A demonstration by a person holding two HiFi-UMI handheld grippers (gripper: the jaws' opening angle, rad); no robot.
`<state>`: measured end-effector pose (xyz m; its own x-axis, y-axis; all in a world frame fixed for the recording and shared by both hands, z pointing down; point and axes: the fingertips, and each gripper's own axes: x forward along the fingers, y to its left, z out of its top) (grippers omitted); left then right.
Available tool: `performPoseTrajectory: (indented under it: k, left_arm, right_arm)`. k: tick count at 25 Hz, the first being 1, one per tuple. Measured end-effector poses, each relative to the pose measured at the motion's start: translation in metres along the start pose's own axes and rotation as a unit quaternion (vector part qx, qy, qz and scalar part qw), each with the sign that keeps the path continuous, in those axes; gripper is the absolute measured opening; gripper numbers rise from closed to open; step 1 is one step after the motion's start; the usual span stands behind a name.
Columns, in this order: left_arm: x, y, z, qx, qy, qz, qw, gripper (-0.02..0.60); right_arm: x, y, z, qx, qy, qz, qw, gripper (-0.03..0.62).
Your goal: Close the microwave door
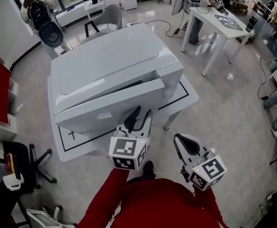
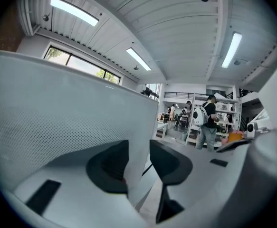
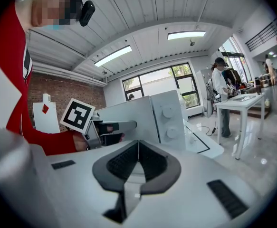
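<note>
microwave [image 1: 105, 65]: smooth, faint sheen | door [image 2: 57, 118]: dotted mesh | floor [image 1: 224, 108]: glossy

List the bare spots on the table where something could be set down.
Bare tabletop lies right of the microwave, at that corner, and along the front-left corner ahead of the door. It is crowded mid-front, where the left tool straddles the door's edge.

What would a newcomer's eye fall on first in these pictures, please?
A big white microwave fills a small white table in the middle of the head view, its door slightly ajar. The left gripper straddles the door's edge with its jaws apart. The right gripper, jaws together and empty, hangs beside it to the right.
</note>
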<state>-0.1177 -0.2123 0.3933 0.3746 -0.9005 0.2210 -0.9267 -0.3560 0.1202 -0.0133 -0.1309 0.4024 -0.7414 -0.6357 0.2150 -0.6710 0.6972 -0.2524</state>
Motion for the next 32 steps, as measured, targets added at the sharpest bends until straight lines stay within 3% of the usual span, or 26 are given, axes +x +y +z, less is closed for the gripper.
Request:
performPoseTrajectory:
  k: [4,16,32]
  left_arm:
    - [0.005,0.011,0.004,-0.001,-0.003,0.016,0.9999,0.147]
    - [0.005,0.024,0.005,0.004,-0.006,0.046,0.9989,0.023]
    - [0.003,0.026,0.005,-0.018,0.0,0.074,0.9971,0.011]
  right_arm:
    - [0.004,0.001,0.001,-0.004,0.001,-0.001,1.0,0.015]
    - [0.015,0.005,0.005,-0.014,0.002,-0.01,1.0,0.015]
    - [0.008,-0.006,0.012,-0.018,0.005,-0.016,1.0,0.015]
